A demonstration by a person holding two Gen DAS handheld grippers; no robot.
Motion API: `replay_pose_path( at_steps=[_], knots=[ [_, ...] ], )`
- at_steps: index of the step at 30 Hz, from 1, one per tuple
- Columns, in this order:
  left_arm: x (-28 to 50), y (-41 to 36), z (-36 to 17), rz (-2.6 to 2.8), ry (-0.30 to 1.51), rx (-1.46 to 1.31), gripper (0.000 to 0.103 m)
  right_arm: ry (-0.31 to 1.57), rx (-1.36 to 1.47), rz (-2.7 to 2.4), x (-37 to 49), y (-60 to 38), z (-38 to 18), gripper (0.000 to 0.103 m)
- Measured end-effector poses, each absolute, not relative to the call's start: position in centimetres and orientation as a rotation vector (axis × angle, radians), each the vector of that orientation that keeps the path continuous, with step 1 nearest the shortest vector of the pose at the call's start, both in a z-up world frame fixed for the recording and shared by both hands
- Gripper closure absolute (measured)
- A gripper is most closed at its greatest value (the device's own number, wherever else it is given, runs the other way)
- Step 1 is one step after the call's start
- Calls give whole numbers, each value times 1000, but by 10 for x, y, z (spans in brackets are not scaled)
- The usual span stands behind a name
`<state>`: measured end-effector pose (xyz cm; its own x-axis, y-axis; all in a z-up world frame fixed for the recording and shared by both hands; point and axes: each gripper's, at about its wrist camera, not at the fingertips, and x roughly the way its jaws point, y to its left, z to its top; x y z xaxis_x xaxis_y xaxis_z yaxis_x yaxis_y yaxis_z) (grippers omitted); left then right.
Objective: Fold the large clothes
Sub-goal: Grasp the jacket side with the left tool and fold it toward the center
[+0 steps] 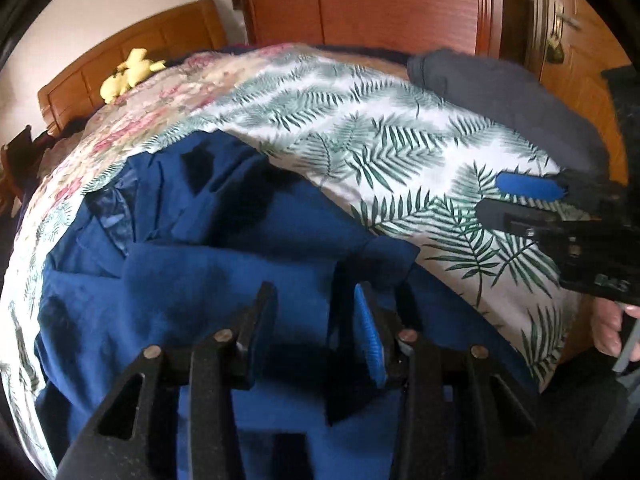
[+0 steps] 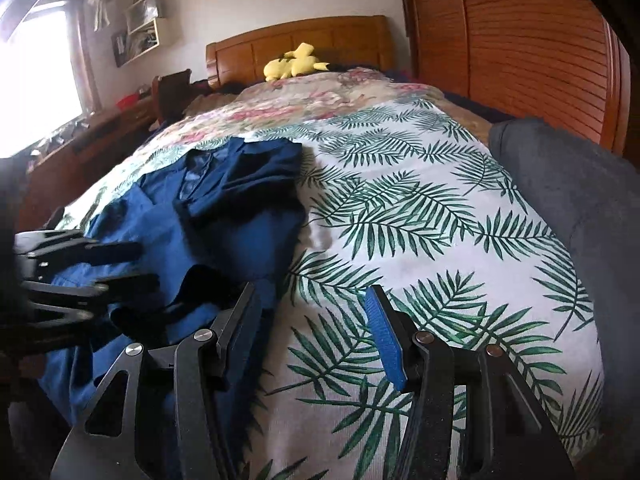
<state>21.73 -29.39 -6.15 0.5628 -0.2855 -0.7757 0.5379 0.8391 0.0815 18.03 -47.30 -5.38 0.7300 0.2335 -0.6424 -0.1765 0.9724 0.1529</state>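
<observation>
A large dark blue garment (image 1: pixel 200 240) lies crumpled on the left part of the bed, its collar end toward the headboard; it also shows in the right wrist view (image 2: pixel 224 208). My left gripper (image 1: pixel 316 292) hovers over its near part, jaws apart, with nothing pinched between the pads. From the right wrist view the left gripper (image 2: pixel 146 264) is a blurred shape above the garment's left edge. My right gripper (image 2: pixel 312 296) is open over the leaf-print sheet (image 2: pixel 420 220), just right of the garment's edge. It enters the left wrist view from the right (image 1: pixel 488 197).
A folded grey cloth (image 2: pixel 580 208) lies at the bed's right edge. A yellow plush toy (image 2: pixel 294 65) sits by the wooden headboard (image 2: pixel 248 44). A wooden wardrobe (image 2: pixel 520 40) stands to the right and a cluttered desk (image 2: pixel 80 140) under the window to the left. A hand (image 1: pixel 608 328) grips the right tool.
</observation>
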Motion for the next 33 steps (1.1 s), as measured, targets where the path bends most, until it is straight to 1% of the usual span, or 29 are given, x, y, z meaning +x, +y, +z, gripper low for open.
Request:
replay_pose_path(
  at_steps=[6, 7, 8, 11, 13, 17, 26, 33],
  knots=[
    [231, -320, -71, -459, 882, 430, 66, 715, 104, 239, 179, -478, -53, 48],
    [233, -324, -73, -454, 891, 449, 73, 712, 105, 242, 178, -478, -53, 48],
    [236, -325, -74, -453, 898, 456, 83, 710, 105, 243, 178, -478, -52, 48],
    [241, -320, -72, -454, 898, 447, 101, 703, 112, 251, 176, -479, -51, 48],
    [238, -314, -65, -452, 874, 449, 103, 700, 118, 253, 175, -480, -50, 48],
    [225, -292, -40, -428, 801, 442, 103, 707, 118, 261, 176, -478, -51, 48],
    [182, -211, 25, -381, 673, 301, 103, 707, 91, 293, 181, -453, -51, 48],
    [155, -151, 39, -324, 657, 276, 103, 716, 48, 319, 190, -419, -55, 48]
  ],
)
